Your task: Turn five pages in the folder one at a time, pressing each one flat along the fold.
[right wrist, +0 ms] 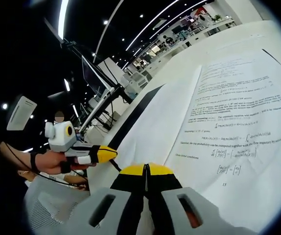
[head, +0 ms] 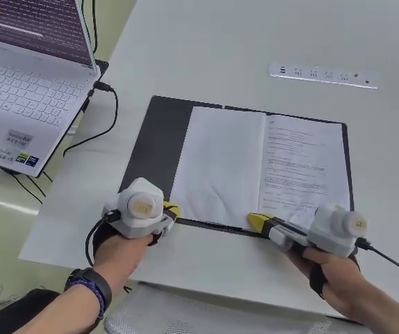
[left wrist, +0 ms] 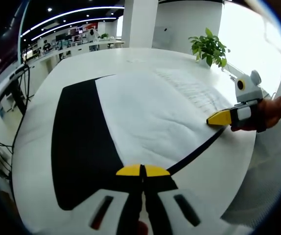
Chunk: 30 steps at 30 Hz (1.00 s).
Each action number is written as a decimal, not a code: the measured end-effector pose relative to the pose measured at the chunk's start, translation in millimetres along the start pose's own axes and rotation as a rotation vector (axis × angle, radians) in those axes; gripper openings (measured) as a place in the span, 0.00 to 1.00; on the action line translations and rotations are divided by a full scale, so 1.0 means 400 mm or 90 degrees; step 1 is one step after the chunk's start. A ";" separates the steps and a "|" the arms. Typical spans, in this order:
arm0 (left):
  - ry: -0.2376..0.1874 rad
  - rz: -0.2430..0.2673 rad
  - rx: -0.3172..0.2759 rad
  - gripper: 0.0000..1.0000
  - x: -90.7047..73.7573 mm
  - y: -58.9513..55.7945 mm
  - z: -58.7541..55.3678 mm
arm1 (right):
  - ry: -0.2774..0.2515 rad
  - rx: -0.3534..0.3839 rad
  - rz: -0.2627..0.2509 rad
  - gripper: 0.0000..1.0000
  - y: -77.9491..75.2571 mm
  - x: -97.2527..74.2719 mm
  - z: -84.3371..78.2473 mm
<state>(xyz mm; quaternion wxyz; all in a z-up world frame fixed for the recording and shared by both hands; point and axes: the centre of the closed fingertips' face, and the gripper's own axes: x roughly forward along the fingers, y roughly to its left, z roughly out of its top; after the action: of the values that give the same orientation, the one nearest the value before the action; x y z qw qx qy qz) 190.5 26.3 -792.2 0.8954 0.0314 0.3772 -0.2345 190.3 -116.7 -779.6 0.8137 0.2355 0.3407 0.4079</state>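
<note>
Here, folder [head: 158, 139] open on table [head: 220, 42].

- Laptop [head: 26, 76]: open, screen lit, well ahead-left of left gripper [head: 172, 210].
- Black cable [head: 114, 115]: plugged into laptop's side, between laptop and left gripper.
- Power strip [head: 323, 74]: white, on table [head: 206, 42], well ahead of right gripper [head: 257, 221].
- Plant [left wrist: 209, 46]: green, far ahead-right of left gripper.

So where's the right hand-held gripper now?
In the head view, the right hand-held gripper sits at the near edge of the folder, its shut yellow tips by the foot of the fold between the blank page and printed page.
</note>
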 end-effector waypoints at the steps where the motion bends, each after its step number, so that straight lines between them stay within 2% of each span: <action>1: -0.001 0.003 0.000 0.00 0.000 0.000 0.000 | 0.000 0.000 -0.001 0.00 0.000 -0.001 0.000; 7: -0.005 0.007 -0.006 0.00 0.001 0.000 0.001 | 0.001 0.004 -0.007 0.00 0.000 -0.002 0.002; 10: -0.010 0.003 -0.038 0.00 -0.001 0.002 0.001 | 0.002 0.011 -0.012 0.00 0.000 -0.003 0.003; 12: -0.012 -0.014 -0.071 0.00 -0.001 -0.005 0.002 | 0.001 0.018 -0.016 0.00 0.002 -0.004 0.004; 13: -0.011 -0.018 -0.071 0.01 -0.002 -0.004 0.002 | 0.000 0.018 -0.016 0.00 0.004 -0.005 0.004; 15: -0.011 -0.034 -0.084 0.05 -0.002 -0.010 0.002 | 0.000 0.020 -0.012 0.04 0.011 -0.006 0.003; 17: -0.010 -0.044 -0.116 0.09 -0.004 -0.018 0.004 | 0.000 0.019 -0.006 0.09 0.019 -0.008 0.002; 20: -0.013 -0.048 -0.104 0.14 -0.007 -0.029 0.003 | 0.004 0.017 0.004 0.15 0.031 -0.013 0.002; 21: -0.014 -0.047 -0.090 0.17 -0.010 -0.032 0.004 | 0.007 0.011 0.004 0.17 0.032 -0.016 0.003; 25: -0.009 -0.047 -0.082 0.31 -0.030 -0.039 0.006 | 0.005 -0.006 0.005 0.28 0.036 -0.038 0.017; 30: -0.009 -0.049 -0.047 0.37 -0.060 -0.045 0.017 | 0.007 -0.041 0.000 0.37 0.032 -0.085 0.034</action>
<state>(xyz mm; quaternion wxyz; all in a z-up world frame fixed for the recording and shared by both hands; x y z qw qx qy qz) 172.7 18.4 -768.6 0.8890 -0.0178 0.3798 -0.2551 179.3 -139.1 -749.8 0.8191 0.2067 0.3319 0.4198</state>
